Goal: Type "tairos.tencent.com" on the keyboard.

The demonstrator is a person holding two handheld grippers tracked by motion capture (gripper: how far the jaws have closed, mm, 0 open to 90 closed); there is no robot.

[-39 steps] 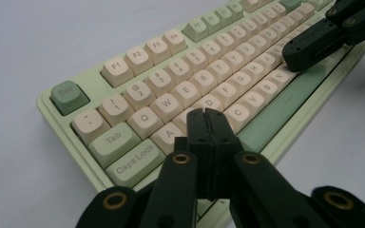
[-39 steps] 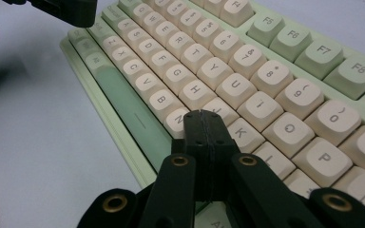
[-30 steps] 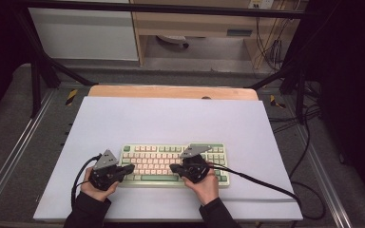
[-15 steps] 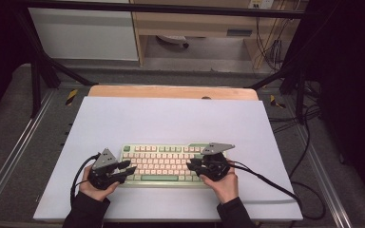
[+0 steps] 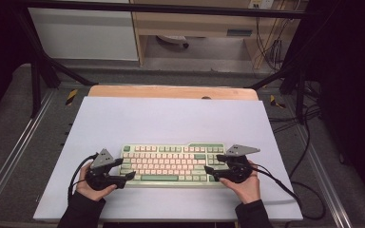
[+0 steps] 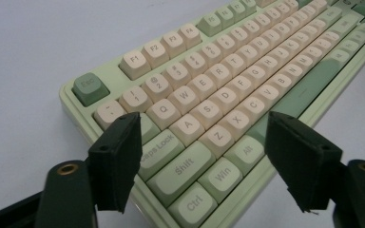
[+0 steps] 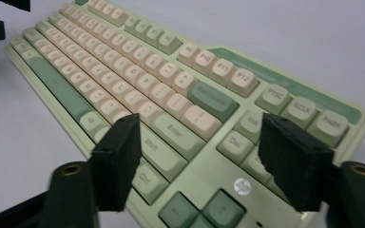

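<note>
A green and cream keyboard (image 5: 171, 165) lies flat on the white bench (image 5: 171, 118). In the high view it sits near the 6 o'clock edge of the bench, about in the middle from side to side.

The left claw (image 5: 123, 170) is at the 9 o'clock end of the keyboard. A hand (image 5: 92, 187) holds it from below. Its jaws are spread, and they have just been opening. In the left gripper view the two black jaws stand apart over the corner with the Caps Lock, Shift and Ctrl keys. One jaw is over the edge by Caps Lock and the other is over the front edge by Alt. The pads do not press on the keyboard.

The right claw (image 5: 212, 165) is at the 3 o'clock end of the keyboard. The other hand (image 5: 244, 185) holds it. Its jaws are spread too, and they have also just been opening. In the right gripper view the jaws stand apart over the end with the Enter, Shift and arrow keys (image 7: 195, 209). Nothing is pinched between them.

A black cable (image 5: 285, 190) runs from the right claw toward 4 o'clock and off the bench. A strip of wood (image 5: 171, 91) shows at the 12 o'clock edge of the bench.
</note>
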